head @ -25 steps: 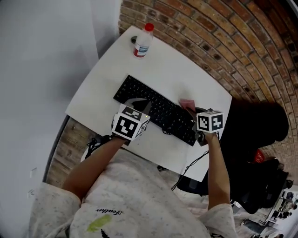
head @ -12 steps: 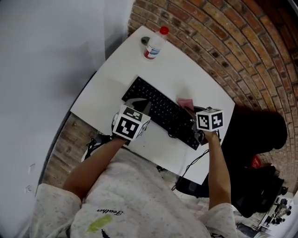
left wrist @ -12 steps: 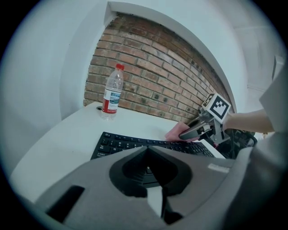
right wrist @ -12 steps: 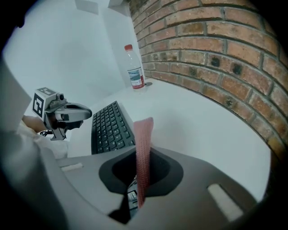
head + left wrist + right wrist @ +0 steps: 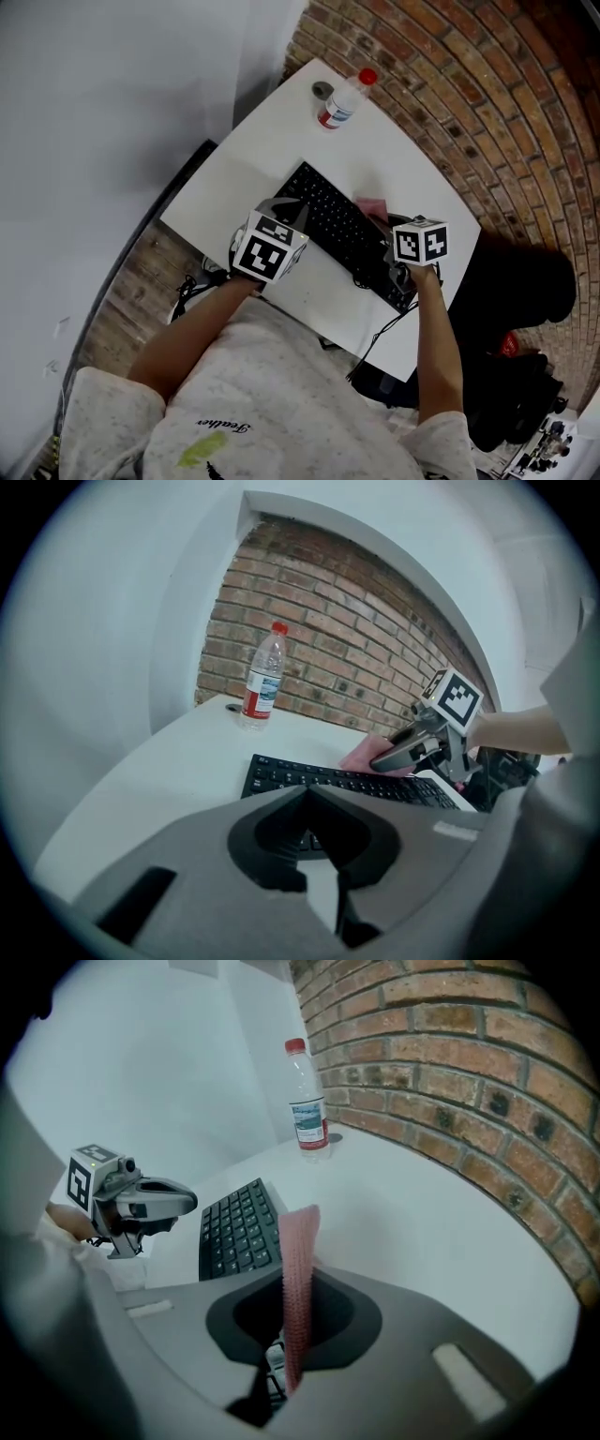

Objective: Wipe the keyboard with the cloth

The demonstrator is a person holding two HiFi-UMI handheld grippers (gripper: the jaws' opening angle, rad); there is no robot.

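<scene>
Counter [image 5: 272, 178]: white, rounded edge, set in a corner between a pale wall [image 5: 112, 112] and a brick wall [image 5: 487, 103]

Keyboard [image 5: 339, 228]: black, lying diagonally across the middle of the counter in the head view. A dark cable [image 5: 382, 330] leaves its right end and drops over the counter's near edge

Cloth [image 5: 298, 1269]: pink, ribbed, folded thin. It is pinched edge-on between the jaws of the right claw [image 5: 383, 223], its free end standing out past the jaw tips. The head view shows it as a small pink patch at the keyboard's far edge, toward the right end. In the left gripper view it meets that edge

Right claw: clamped on the cloth, held low over the right part of the keyboard, pointing toward the corner where the bottle [image 5: 343, 99] stands

Left claw [image 5: 306, 789]: jaw tips brought together, nothing between them. It sits at the keyboard's left end, by the near edge. Whether it touches the keys cannot be told

Bottle: clear plastic, red cap, red-and-white label, upright at the far corner of the counter, well apart from the keyboard

Disc [image 5: 322, 90]: small, grey, round, just beside the bottle

Operator: two bare forearms, light speckled shirt [image 5: 272, 403]

Floor [image 5: 141, 281]: wood planks, seen left of the counter
</scene>
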